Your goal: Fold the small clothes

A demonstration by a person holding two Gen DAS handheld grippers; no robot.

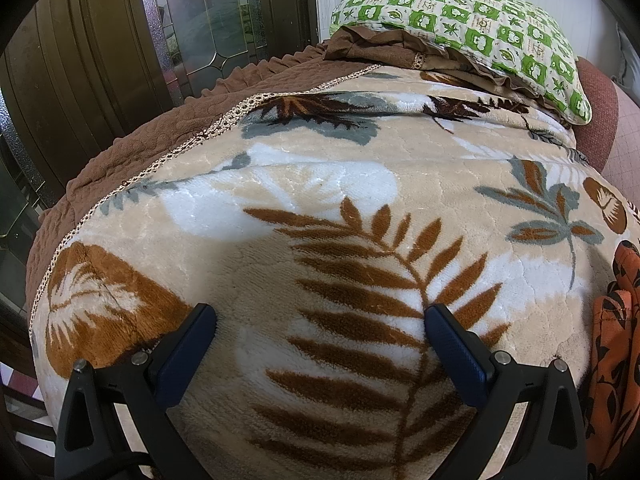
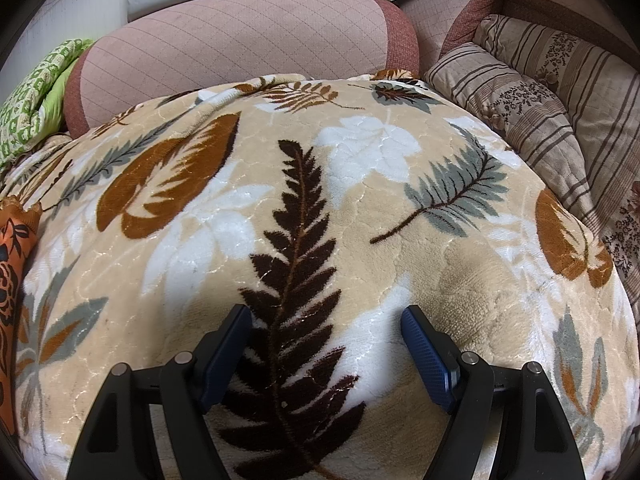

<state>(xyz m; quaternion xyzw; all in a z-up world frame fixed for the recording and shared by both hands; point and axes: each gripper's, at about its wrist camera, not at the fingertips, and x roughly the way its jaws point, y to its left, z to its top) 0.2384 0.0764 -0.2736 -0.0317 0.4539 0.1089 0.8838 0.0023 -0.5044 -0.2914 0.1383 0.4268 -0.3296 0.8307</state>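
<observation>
- The left gripper has its two blue fingers spread wide apart. Nothing is between them. They hang over the fuzzy leaf blanket.
- The right gripper is spread wide too, and it holds nothing. A dark fern leaf on the blanket shows between its fingers.
- The small orange cloth with black flowers lies on the blanket, off to the right of the left gripper. The picture edge cuts it off, so its shape is hard to tell.
- In the right view, only a strip of the orange cloth shows at the left edge.
- A green and white pillow sits at the far end.
- Striped cushions lie beside the blanket.
</observation>
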